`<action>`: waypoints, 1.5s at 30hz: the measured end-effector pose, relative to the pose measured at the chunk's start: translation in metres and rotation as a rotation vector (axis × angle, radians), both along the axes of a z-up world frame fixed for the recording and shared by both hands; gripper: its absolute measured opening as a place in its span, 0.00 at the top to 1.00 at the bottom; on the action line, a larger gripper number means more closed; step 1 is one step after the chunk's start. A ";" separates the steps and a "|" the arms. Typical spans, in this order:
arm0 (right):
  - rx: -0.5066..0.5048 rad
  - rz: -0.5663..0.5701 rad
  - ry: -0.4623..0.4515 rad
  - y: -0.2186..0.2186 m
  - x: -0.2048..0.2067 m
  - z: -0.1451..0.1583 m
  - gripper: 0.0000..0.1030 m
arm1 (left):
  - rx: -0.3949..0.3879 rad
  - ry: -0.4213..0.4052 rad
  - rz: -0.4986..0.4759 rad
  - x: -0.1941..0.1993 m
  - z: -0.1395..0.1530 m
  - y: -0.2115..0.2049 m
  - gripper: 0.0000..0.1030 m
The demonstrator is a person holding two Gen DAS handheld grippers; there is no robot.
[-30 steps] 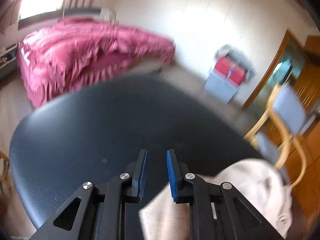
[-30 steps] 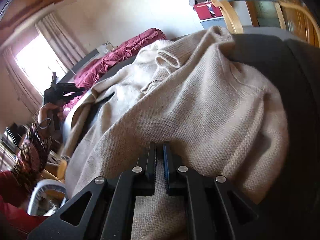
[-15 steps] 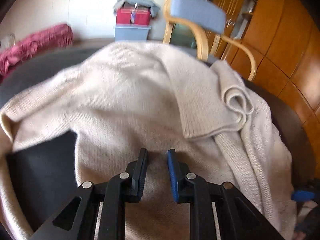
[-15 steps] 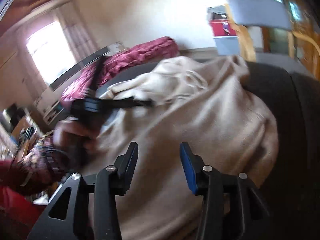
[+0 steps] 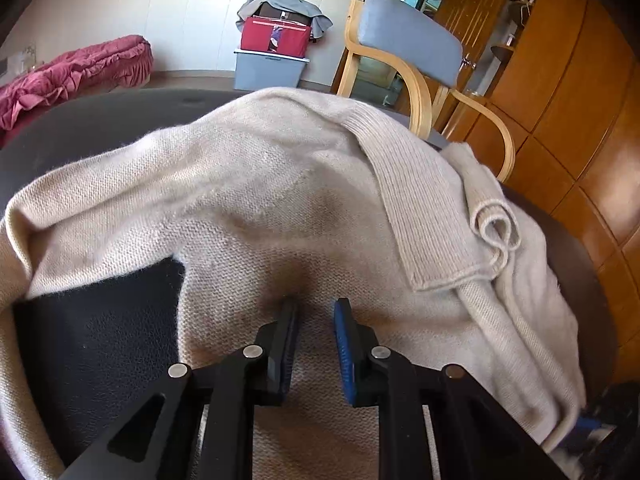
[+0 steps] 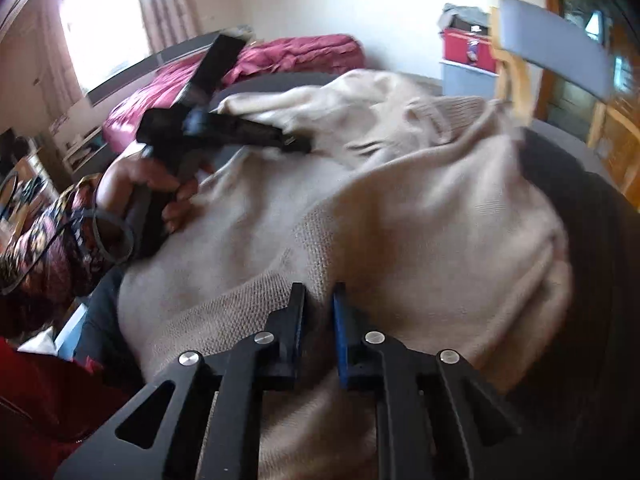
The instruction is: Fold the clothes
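A beige knit sweater (image 5: 280, 184) lies rumpled on a round black table (image 5: 100, 340), its ribbed hem folded back over the body at the right. My left gripper (image 5: 314, 304) is open by a narrow gap, fingertips pressed down on the sweater's near middle. In the right wrist view the sweater (image 6: 440, 220) bulges up in a fold, and my right gripper (image 6: 319, 292) is shut on a ridge of that knit. The left gripper (image 6: 296, 144) also shows there, held by a hand (image 6: 160, 184) at the sweater's far left side.
A wooden chair with a blue-grey back (image 5: 408, 36) stands just beyond the table. Wooden cabinets (image 5: 560, 100) line the right. A grey bin with a red bag (image 5: 268, 68) sits by the wall, and a bed with a red cover (image 5: 80, 68) lies far left.
My left gripper swung from bare table onto the sweater and lowered to touch it. My right gripper opened half a second ago and has now closed on a fold.
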State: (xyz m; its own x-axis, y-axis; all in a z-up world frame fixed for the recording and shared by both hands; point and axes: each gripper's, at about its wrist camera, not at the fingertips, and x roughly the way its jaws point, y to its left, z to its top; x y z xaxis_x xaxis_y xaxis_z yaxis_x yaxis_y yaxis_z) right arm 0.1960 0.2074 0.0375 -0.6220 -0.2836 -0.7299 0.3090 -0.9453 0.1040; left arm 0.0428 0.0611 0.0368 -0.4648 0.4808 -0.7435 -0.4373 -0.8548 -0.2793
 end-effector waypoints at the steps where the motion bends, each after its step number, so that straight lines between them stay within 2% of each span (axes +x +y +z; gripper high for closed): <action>1: 0.011 -0.019 0.012 0.007 0.002 0.002 0.89 | -0.004 0.003 0.000 0.000 0.000 0.001 0.82; 5: 0.011 -0.126 0.043 0.039 0.000 0.008 0.94 | -0.022 0.017 -0.002 0.001 0.000 0.005 0.82; 6: 0.030 -0.169 0.055 0.049 0.001 0.010 1.00 | -0.026 0.021 -0.002 0.002 0.000 0.006 0.82; 8: 0.054 -0.250 0.071 0.073 0.002 0.013 1.00 | -0.035 0.027 -0.003 0.002 0.000 0.008 0.82; 11: 0.019 -0.349 0.060 0.113 0.002 0.011 1.00 | -0.039 0.032 -0.003 0.002 -0.001 0.008 0.82; 14: -0.068 -0.268 0.083 0.113 0.009 0.016 0.98 | -0.052 0.039 -0.003 0.002 -0.001 0.011 0.82; 17: -0.130 -0.152 0.063 0.093 0.013 0.015 0.82 | -0.076 0.053 -0.004 0.004 -0.001 0.015 0.82; 19: -0.144 -0.120 0.045 0.085 0.015 0.016 0.67 | -0.083 0.057 -0.005 0.004 -0.001 0.015 0.82; 27: -0.170 -0.042 -0.030 0.058 0.026 0.020 0.66 | -0.073 0.055 -0.003 0.001 -0.001 0.013 0.82; 29: -0.141 -0.094 -0.037 0.065 0.027 0.020 0.66 | -0.069 0.053 -0.003 0.002 -0.001 0.012 0.82; 33: -0.185 -0.130 -0.119 0.082 0.030 0.010 0.66 | -0.062 0.050 -0.002 0.003 -0.002 0.012 0.82; 37: -0.204 -0.061 -0.184 0.074 0.035 -0.003 0.64 | -0.064 0.051 -0.002 0.003 -0.002 0.013 0.82; 39: -0.228 -0.038 -0.189 0.069 0.036 -0.003 0.59 | -0.068 0.053 -0.002 0.004 -0.002 0.013 0.82; 45: -0.180 -0.068 -0.117 0.056 0.030 0.002 0.59 | -0.068 0.053 -0.002 0.002 -0.002 0.011 0.82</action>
